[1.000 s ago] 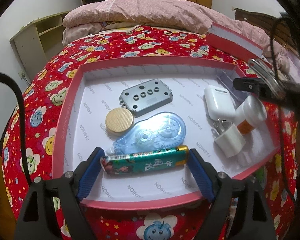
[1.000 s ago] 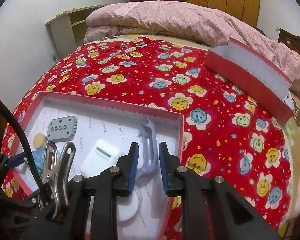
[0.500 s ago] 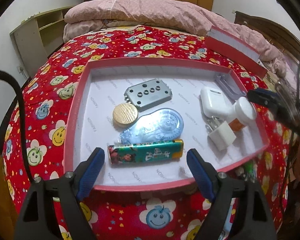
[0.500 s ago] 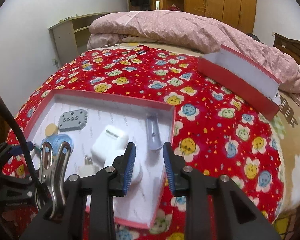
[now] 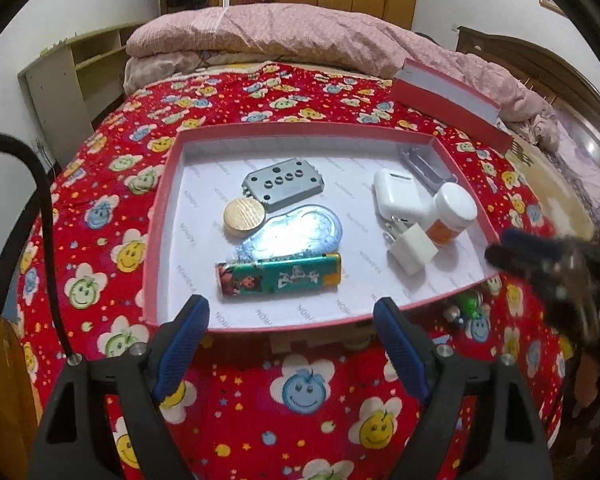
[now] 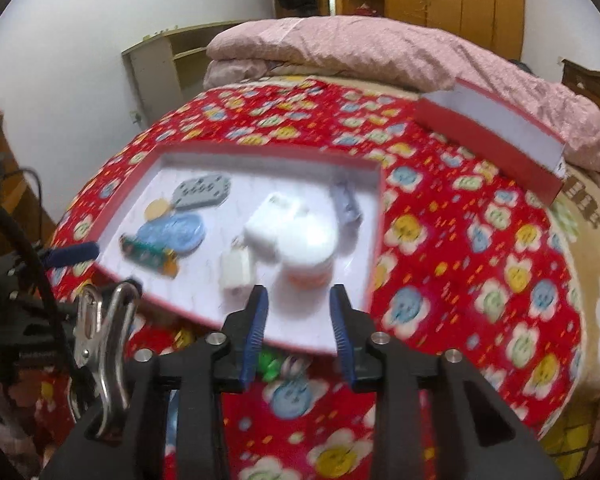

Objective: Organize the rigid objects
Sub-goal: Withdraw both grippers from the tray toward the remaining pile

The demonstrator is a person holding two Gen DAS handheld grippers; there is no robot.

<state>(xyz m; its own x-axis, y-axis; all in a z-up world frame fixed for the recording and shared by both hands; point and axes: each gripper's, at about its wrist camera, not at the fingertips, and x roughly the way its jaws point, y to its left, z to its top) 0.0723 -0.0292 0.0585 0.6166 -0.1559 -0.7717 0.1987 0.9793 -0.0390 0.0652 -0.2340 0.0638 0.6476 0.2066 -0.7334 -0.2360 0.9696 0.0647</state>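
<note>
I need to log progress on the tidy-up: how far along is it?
Mostly done: the lighter, tape dispenser, wooden disc, grey plate, earbud case, plug and pill bottle lie in the red box. Nothing is in hand: left tongs open, right tongs opening, both empty. Left: a small green item beside the box.

My left wrist view is sharp and evenly lit from above, with one hot glare spot burning out the blue tape dispenser [image 5: 296, 232]. The right tongs [image 5: 540, 264] at its edge are smeared. My right wrist view is motion-blurred across the red tray [image 6: 268, 156]. Both fisheyes bow the bed [image 5: 260, 400] and go black in the corners.
</note>
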